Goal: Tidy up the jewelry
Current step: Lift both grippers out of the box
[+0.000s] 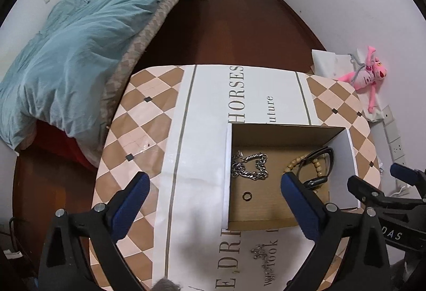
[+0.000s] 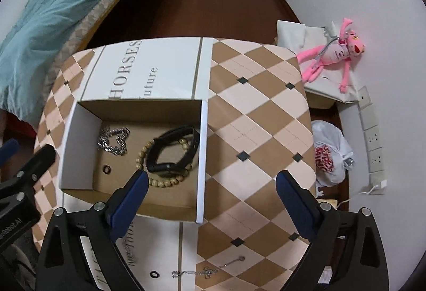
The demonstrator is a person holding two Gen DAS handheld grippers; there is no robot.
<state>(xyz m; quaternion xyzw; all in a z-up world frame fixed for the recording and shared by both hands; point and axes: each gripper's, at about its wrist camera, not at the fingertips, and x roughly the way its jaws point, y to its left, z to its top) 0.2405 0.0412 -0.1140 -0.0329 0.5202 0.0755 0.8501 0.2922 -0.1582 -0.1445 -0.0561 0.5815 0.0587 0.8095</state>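
An open cardboard box stands on the table. Inside lie a heavy silver chain, a wooden bead bracelet, a black wristband and a small ring. In front of the box, a thin silver chain and a small dark ring lie on the table. My left gripper is open and empty over the box's left wall. My right gripper is open and empty over the box's right wall.
The table has a checkered cover with a white printed runner. A bed with a blue duvet stands to the left. A pink plush toy, a white plastic bag and wall sockets are at the right.
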